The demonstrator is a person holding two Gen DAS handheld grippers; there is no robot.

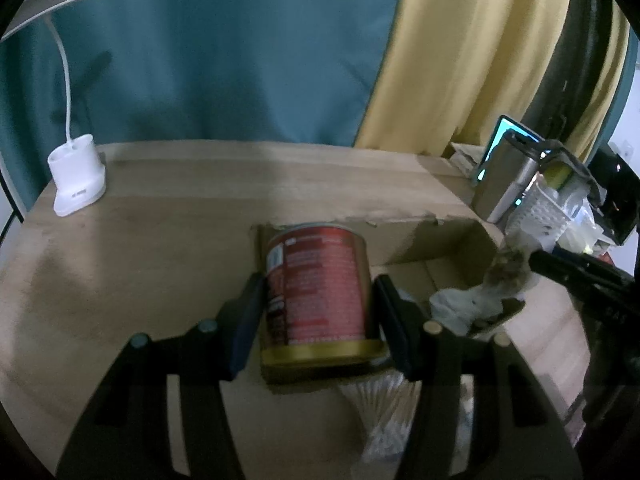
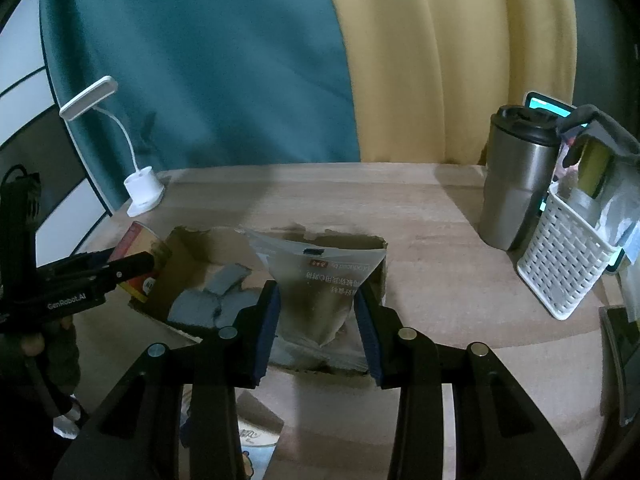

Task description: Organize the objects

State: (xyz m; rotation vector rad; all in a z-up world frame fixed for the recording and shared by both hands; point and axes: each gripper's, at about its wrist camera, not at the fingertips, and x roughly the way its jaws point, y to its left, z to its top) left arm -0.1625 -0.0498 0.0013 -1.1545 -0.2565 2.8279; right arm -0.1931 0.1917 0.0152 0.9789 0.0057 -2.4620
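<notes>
My left gripper (image 1: 318,304) is shut on a red-labelled can (image 1: 318,292) with a gold rim, held upright over the left end of an open cardboard box (image 1: 436,236). It also shows in the right wrist view (image 2: 138,258) at the box's left edge. My right gripper (image 2: 318,312) is shut on a clear plastic food pouch (image 2: 320,276) with printed text, held over the right part of the box (image 2: 188,248). Grey packets (image 2: 218,288) lie inside the box. In the left wrist view the pouch (image 1: 480,296) hangs from the right gripper's fingers.
A white desk lamp (image 1: 76,172) stands at the table's far left. A steel tumbler (image 2: 516,184) and a white slotted basket (image 2: 560,264) with items stand at the right. Curtains hang behind. A printed pack (image 2: 252,444) lies near the front edge.
</notes>
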